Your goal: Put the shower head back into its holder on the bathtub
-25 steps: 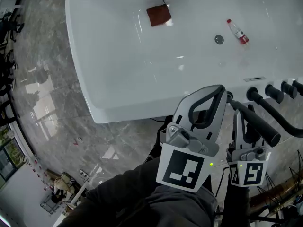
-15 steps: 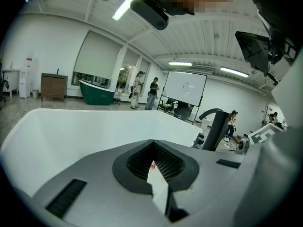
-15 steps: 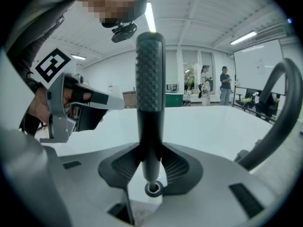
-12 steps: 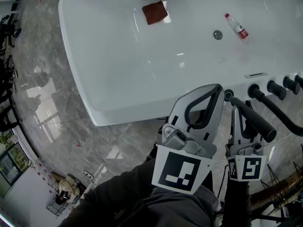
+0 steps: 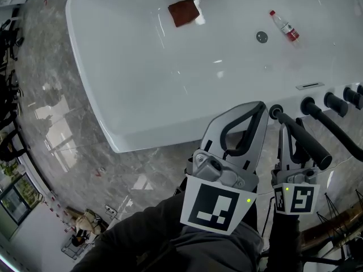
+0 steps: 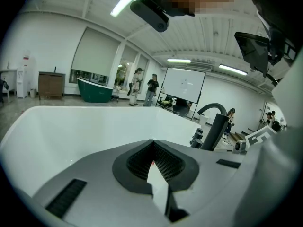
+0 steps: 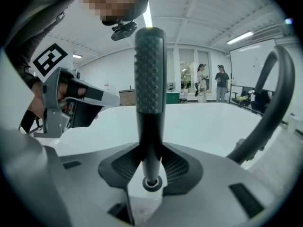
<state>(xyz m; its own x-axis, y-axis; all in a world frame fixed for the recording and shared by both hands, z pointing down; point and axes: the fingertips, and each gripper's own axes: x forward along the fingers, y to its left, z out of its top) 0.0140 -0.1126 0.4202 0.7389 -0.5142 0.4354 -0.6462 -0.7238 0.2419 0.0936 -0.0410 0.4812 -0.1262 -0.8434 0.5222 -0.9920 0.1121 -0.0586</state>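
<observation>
Shower head (image 7: 149, 70), slim, black and dimpled, stands clamped in right gripper (image 7: 150, 156).

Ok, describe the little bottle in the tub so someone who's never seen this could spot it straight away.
Find the white bathtub, then the round metal drain on its floor, near the rim with the black knobs. The bottle lies on its side beside that drain: small, clear, with a red cap and red label, unlike the flat brown cloth farther along the floor.
</observation>
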